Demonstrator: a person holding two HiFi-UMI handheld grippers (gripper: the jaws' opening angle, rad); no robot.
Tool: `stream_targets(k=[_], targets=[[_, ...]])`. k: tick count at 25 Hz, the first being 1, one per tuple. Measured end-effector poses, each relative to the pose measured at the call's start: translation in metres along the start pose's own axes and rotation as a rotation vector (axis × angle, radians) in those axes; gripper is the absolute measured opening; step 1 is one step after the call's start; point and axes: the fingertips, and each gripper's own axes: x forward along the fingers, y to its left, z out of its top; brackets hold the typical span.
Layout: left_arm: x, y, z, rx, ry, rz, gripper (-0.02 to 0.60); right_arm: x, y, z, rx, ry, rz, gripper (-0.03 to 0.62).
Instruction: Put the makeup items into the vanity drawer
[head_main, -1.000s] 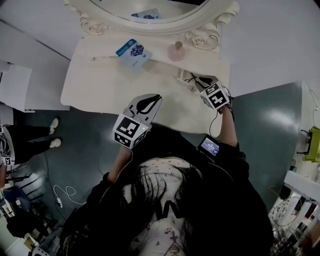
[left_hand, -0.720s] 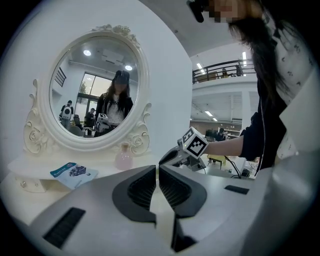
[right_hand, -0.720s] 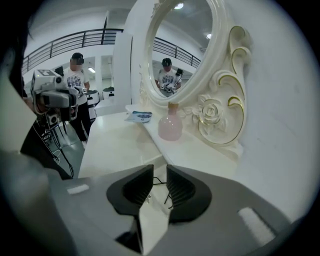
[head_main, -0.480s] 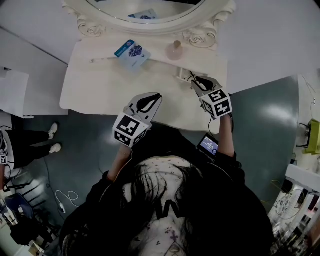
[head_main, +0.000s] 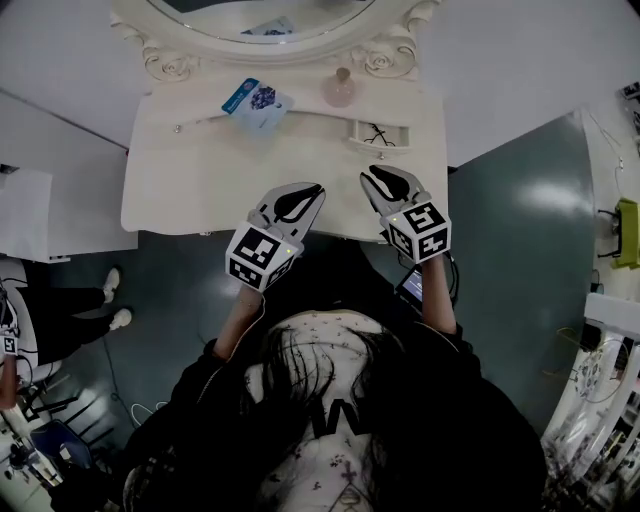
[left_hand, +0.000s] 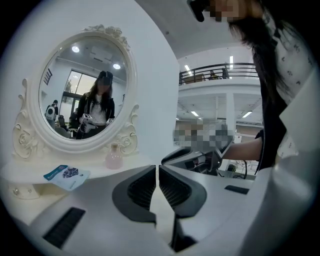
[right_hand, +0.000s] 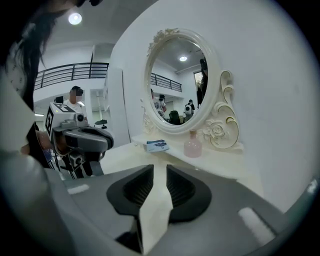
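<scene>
A white vanity (head_main: 200, 180) carries a blue-and-white packet (head_main: 256, 102) and a pink bottle (head_main: 339, 90) on its raised back shelf. A small drawer (head_main: 356, 130) at the right of the shelf stands open, with a thin dark item (head_main: 380, 134) inside. My left gripper (head_main: 314, 190) hovers over the front edge, jaws shut and empty (left_hand: 157, 172). My right gripper (head_main: 372, 174) hangs just in front of the drawer, its jaws (right_hand: 160, 172) closed to a narrow slit with nothing between. The packet (right_hand: 157, 145) and bottle (right_hand: 192, 145) lie ahead of it.
An oval mirror (head_main: 260, 15) in an ornate frame backs the vanity, against a white wall. A bystander's shoes (head_main: 115, 300) show on the grey floor at left. A small screen device (head_main: 412, 288) hangs at the waist of the person who holds the grippers.
My right gripper has drawn back from the open drawer toward the vanity's front edge. The left gripper has stayed in place.
</scene>
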Motion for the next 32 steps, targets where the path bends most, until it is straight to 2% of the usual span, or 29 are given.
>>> stream_targets(k=[10,16,21,28,32], targets=[[-0.018,-0.027,-0.021,0.007,0.018,-0.116,0.018,-0.026,0.057,-0.011,0.129,-0.079,-0.068,0.089],[-0.023,-0.038,-0.029,-0.013,0.017,-0.137,0.019,-0.039,0.07,-0.013,0.198,-0.097,-0.068,0.087],[-0.025,-0.04,-0.033,-0.024,0.018,-0.118,0.018,-0.045,0.072,-0.018,0.191,-0.087,-0.071,0.064],[-0.031,-0.048,-0.031,-0.026,0.02,-0.036,0.018,-0.051,0.079,-0.018,0.168,-0.089,0.001,0.064],[-0.032,-0.067,-0.03,-0.026,0.023,0.016,0.018,-0.073,0.089,-0.024,0.145,-0.093,0.044,0.061]])
